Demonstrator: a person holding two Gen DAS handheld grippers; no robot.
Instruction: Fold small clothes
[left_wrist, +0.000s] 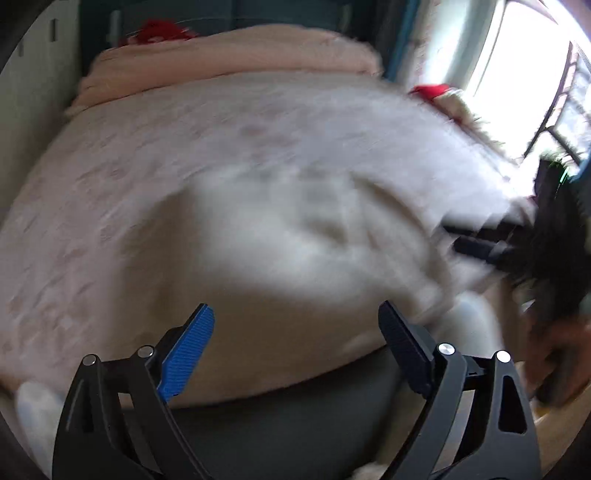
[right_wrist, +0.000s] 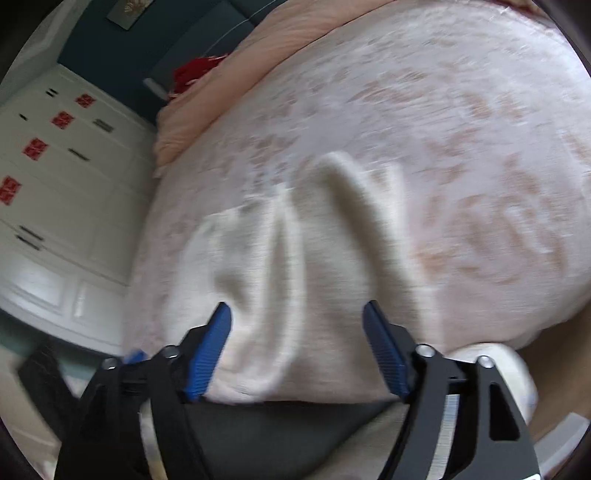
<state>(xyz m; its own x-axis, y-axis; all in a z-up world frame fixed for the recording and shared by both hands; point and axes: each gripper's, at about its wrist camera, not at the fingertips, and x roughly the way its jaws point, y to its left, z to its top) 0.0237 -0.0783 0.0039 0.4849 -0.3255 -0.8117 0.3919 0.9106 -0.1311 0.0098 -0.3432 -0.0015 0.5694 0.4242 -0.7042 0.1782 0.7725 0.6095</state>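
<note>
The jaws of the left gripper (left_wrist: 297, 332) are spread wide and nothing is held between them; their blue ribbed pads (left_wrist: 186, 356) are seen above the near edge of the bed. The jaws of the right gripper (right_wrist: 297, 334) are likewise held wide apart and empty, with the pads (right_wrist: 208, 354) poised over the near hem of a small cream-white knitted garment (right_wrist: 295, 266). Whether the pads touch the cloth cannot be told, since both views are blurred. The garment is laid rumpled on the pale pink patterned bedspread (right_wrist: 461, 166), near the bed's front edge, with a raised fold running along its middle. In the left wrist view the same garment (left_wrist: 295, 229) is seen just beyond the jaws. A peach-coloured folded blanket (left_wrist: 229, 55) is spread across the far end of the bed. A white panelled wardrobe with red square stickers (right_wrist: 62, 166) is seen beside the bed.
</note>
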